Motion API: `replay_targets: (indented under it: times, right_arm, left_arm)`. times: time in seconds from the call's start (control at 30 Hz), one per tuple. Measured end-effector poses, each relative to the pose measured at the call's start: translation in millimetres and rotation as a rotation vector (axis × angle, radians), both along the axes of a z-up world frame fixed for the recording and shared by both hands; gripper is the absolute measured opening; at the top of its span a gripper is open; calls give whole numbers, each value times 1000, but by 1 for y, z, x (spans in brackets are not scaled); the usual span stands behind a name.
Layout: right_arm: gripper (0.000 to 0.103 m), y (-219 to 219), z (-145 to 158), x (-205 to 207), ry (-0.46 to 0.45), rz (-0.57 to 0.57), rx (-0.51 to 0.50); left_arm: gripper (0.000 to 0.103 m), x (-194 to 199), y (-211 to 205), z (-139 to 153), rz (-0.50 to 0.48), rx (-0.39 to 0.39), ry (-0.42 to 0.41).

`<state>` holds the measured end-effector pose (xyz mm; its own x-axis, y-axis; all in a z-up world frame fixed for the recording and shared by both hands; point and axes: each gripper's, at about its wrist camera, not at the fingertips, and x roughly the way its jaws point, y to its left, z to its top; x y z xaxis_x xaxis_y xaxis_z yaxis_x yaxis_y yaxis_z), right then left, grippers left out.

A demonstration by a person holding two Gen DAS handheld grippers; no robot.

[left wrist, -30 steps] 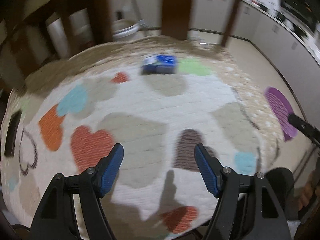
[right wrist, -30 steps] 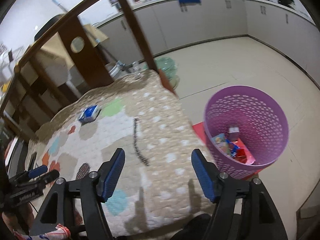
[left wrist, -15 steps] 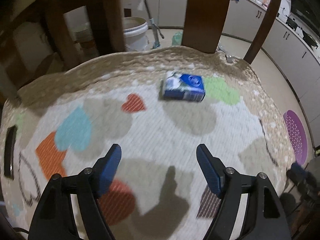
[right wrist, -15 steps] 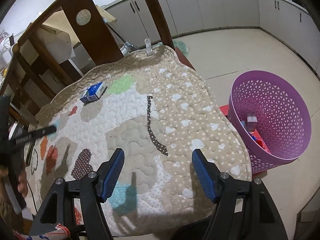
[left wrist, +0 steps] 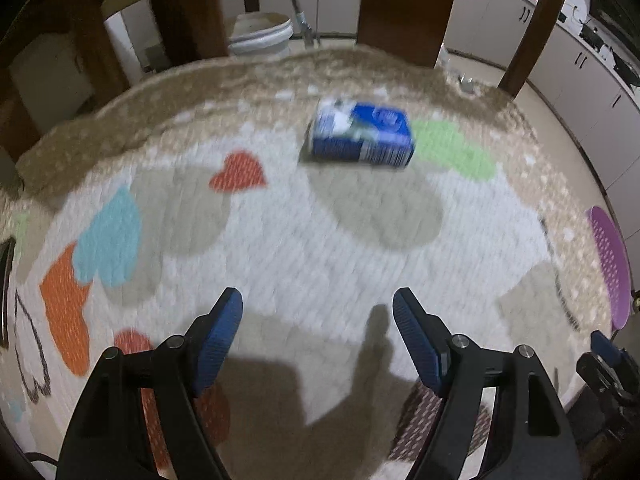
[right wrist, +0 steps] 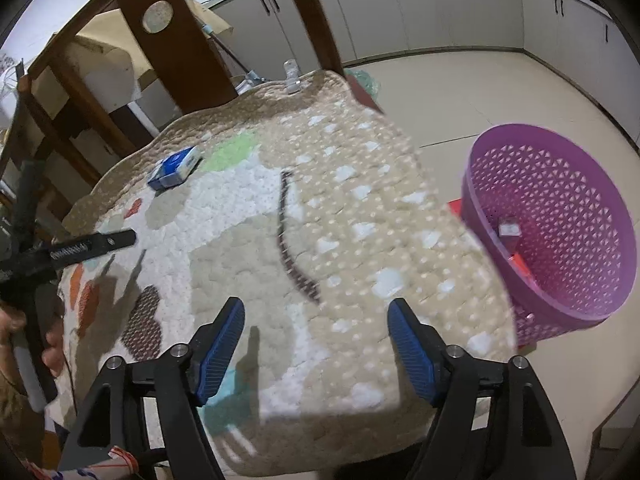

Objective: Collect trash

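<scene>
A small blue-and-white cardboard carton point(left wrist: 362, 138) lies on its side on a quilted beige-and-white table cover printed with coloured hearts point(left wrist: 304, 248), towards the far edge of the table and just beside a light green heart patch point(left wrist: 452, 154). The left-wrist view is motion-blurred, so the print on the carton cannot be read.

The left gripper point(left wrist: 318, 332) hangs above the near half of the cover with its blue-padded jaws spread wide and nothing between them; the carton sits well ahead of it, roughly in line with the gap. From the right wrist view the same carton point(right wrist: 175, 167) appears at the far left of the cover, well apart from the right gripper point(right wrist: 316, 336), whose jaws are likewise wide apart and hold nothing. That gripper is above the near edge of the table.

On the floor to the right of the table stands a round purple plastic basket with a triangular lattice wall point(right wrist: 560, 184); a few small packets, one red, lie in its bottom. Dark brown wooden chair backs point(left wrist: 408, 8) rise behind the far side of the table, and a white plastic bucket point(left wrist: 260, 34) stands on the floor beyond them.
</scene>
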<state>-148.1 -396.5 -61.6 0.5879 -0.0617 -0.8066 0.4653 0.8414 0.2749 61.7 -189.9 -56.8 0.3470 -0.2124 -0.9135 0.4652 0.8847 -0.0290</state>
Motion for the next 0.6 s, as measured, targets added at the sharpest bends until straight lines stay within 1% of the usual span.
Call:
replay_targets:
  times: [0.07,0.13,0.23,0.3,0.37,0.5,0.53,0.6]
  right_arm:
    - [87,14,-2,0,-6,19,-11]
    - [90,31,-4,-1,-10,46,-55]
    - [92,48,-7,-4,-22,74,-109]
    - [93,56,-9,-7,-30,87,-157]
    - [93,60,-12,-11,-47,94,-196]
    - [95,62,-15,-12,-73,102,-219]
    - [96,63,-15,-13,-79,106,-226]
    - [98,65,-17,-12,-85,118,-245]
  left_arm:
    - [76,-6,8,-5,1,7,-1]
    - [77,-10,9,-4,-20,20,-21]
    - [77,-2,3,0,-36,31,-13]
    - [77,9,-9,7,-37,31,-39]
    - [83,23,-24,12,-31,38,-75]
    - [83,55,-59,13,-3,60,-117]
    - [83,60,-67,13,-7,61,-127]
    - [84,68,-87,11,-28,91,-159]
